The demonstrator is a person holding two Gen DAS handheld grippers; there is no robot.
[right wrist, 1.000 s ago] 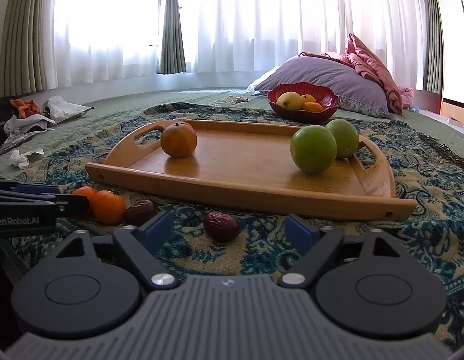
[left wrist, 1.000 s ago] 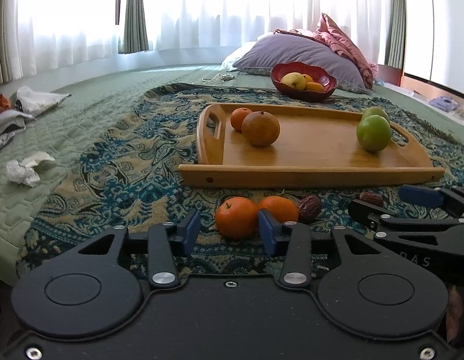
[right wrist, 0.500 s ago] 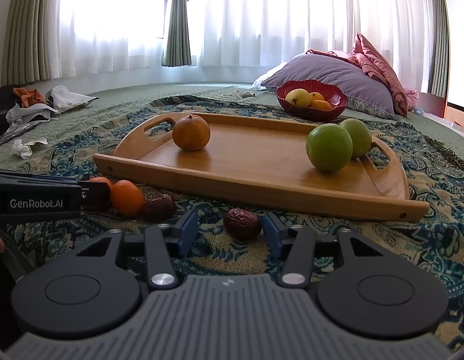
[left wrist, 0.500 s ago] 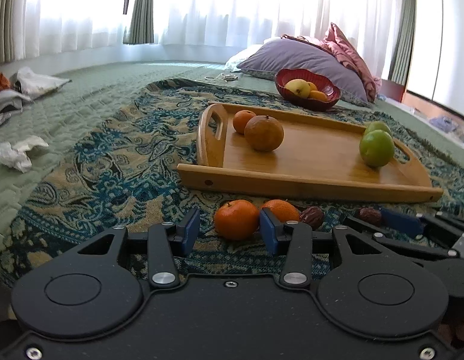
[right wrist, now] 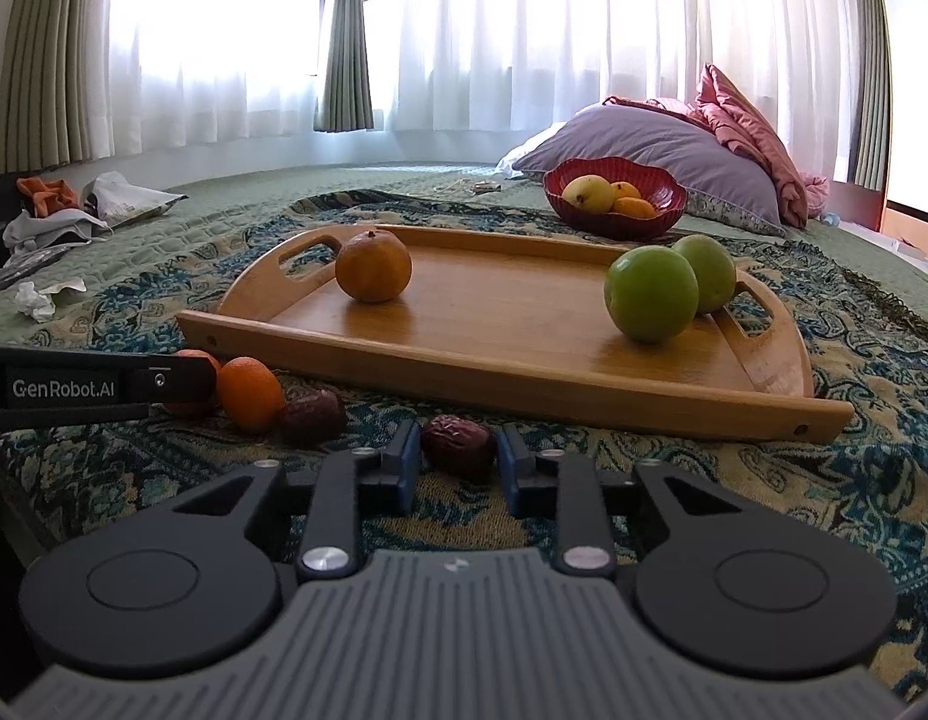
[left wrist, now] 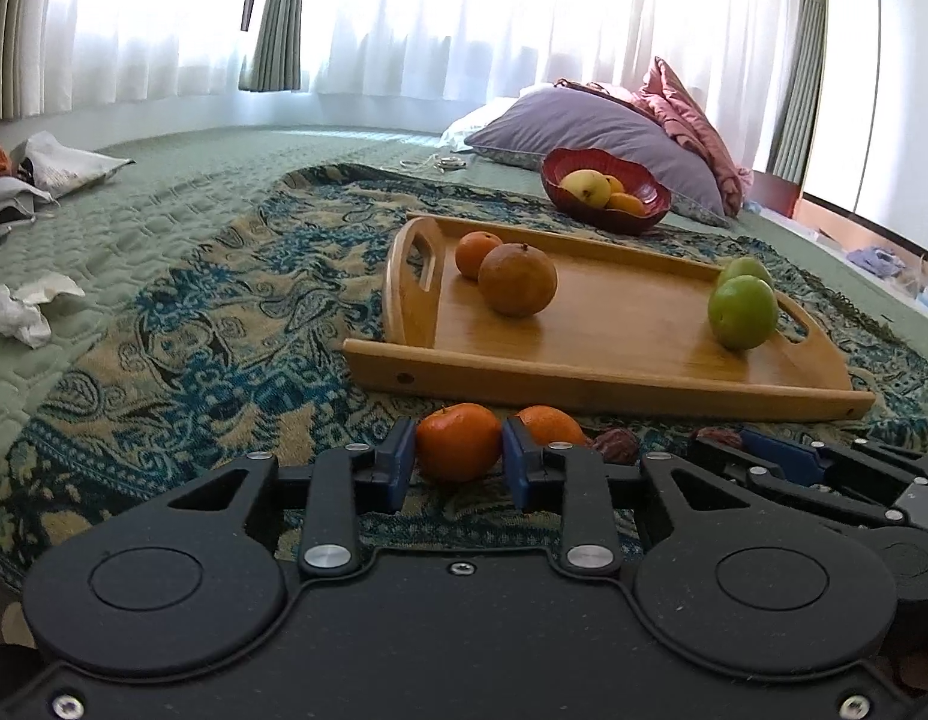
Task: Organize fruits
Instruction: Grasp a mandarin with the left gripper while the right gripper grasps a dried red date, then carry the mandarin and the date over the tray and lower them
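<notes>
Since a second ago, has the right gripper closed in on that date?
Yes. The right gripper has moved forward toward the wooden tray and narrowed; its fingers now flank the date.

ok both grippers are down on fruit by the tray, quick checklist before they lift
1. Left gripper pads against the tangerine: ok.
2. Right gripper pads against the date: ok, pads look just touching.
3. Second tangerine clear of left gripper: cannot tell, very close.
4. Free floor on the wooden tray: ok.
5. Green fruits steady at tray's right end: ok.
6. Grip firmness: cannot tell.
</notes>
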